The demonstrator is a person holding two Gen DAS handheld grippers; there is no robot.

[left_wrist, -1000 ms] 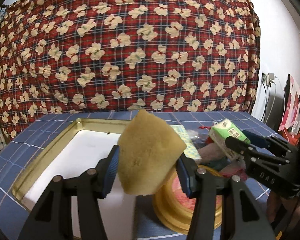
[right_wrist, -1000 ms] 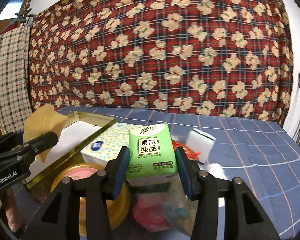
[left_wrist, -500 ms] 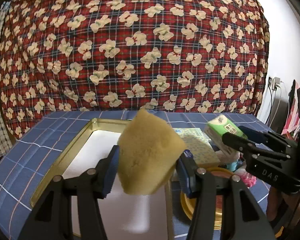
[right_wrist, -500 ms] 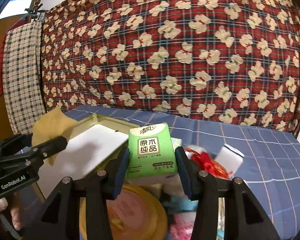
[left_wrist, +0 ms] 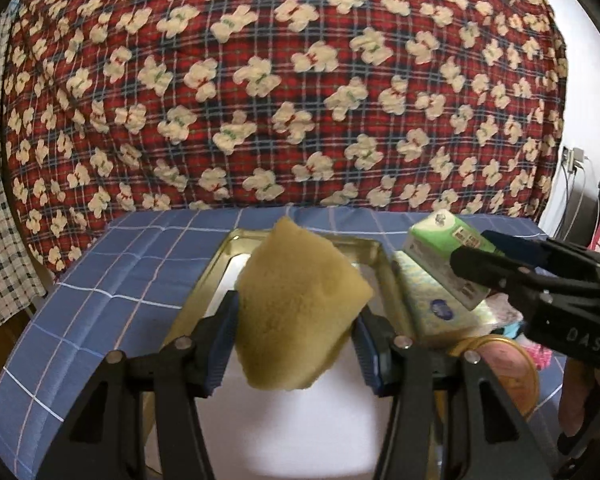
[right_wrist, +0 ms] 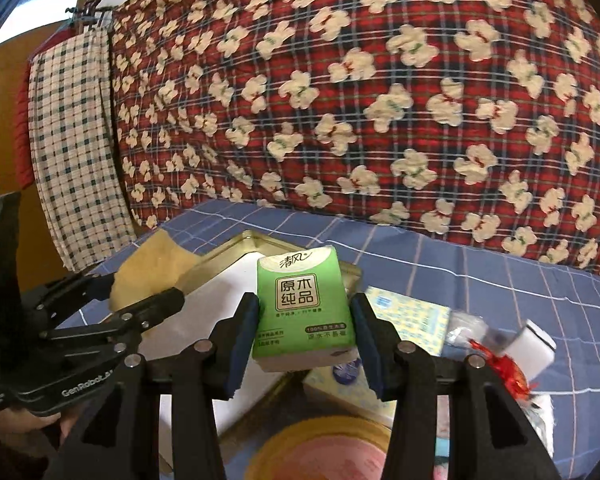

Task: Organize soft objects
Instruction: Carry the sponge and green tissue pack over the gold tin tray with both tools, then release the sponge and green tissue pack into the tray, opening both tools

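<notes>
We are pinching a soft, light yellow sponge [left_wrist: 300,312] in the left gripper [left_wrist: 296,344] and a squashy green tissue pack [right_wrist: 304,308] by its sides in the right gripper [right_wrist: 306,344], over the gold tray [left_wrist: 384,276] at twelve o'clock.

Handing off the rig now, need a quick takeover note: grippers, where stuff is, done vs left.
Left gripper: shut on the yellow sponge, held above the gold tray.
Right gripper: shut on the green tissue pack, also raised, near the tray's right edge.
Tray: nothing visible in it yet, though the near part is hidden by the sponge.
On the blue cloth right of the tray: patterned tissue pack, white sponge, red item, round tin.
Done: both picks. Left: place both, then the rest.
</notes>
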